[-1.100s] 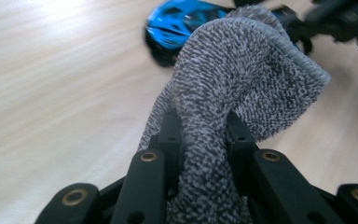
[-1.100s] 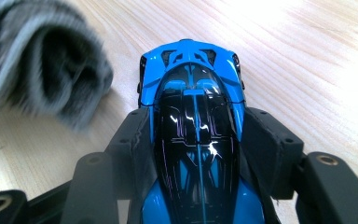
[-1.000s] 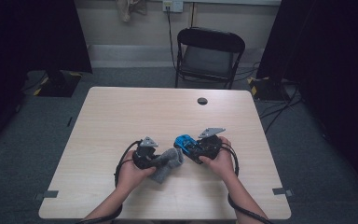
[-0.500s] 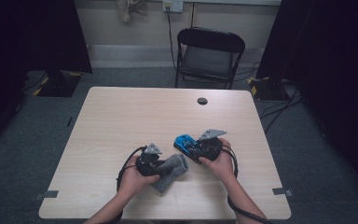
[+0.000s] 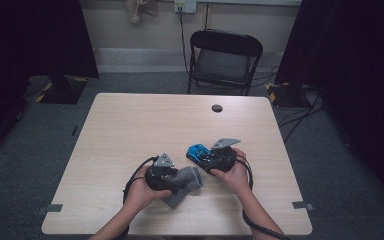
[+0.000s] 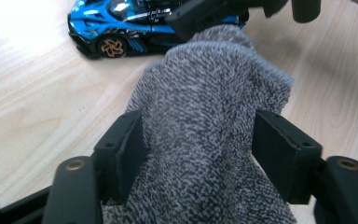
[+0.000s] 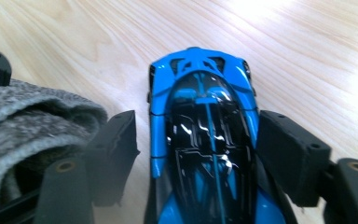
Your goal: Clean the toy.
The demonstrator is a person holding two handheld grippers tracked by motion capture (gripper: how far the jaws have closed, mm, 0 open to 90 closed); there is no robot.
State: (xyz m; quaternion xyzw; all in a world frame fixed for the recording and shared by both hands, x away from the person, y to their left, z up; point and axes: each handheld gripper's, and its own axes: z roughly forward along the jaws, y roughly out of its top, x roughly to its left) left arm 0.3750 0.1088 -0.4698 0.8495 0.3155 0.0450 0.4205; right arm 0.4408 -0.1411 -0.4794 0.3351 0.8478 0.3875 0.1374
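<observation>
A grey knitted sock (image 5: 186, 184) lies on the wooden table (image 5: 145, 125) near its front edge. My left gripper (image 5: 179, 178) points right over it. Its jaws have just been opening and now stand on either side of the sock (image 6: 205, 116), so the left gripper (image 6: 198, 135) is open. A blue and black toy car (image 5: 198, 151) sits just right of the sock. My right gripper (image 5: 206, 156) points left along it. The right gripper (image 7: 196, 140) has also just been opening, and bare wood shows between its left pad and the car (image 7: 205, 121). The car (image 6: 116, 28) also appears beyond the sock.
A small black round disc (image 5: 217, 108) lies on the table toward the far edge. A black folding chair (image 5: 225, 60) stands behind the table. Dark curtains hang at both sides. The sock's folded cuff (image 7: 32, 121) lies just left of the right gripper's jaws.
The left gripper and the sock have shifted slightly toward the near edge of the table. The right hand and the car have stayed where they were.
</observation>
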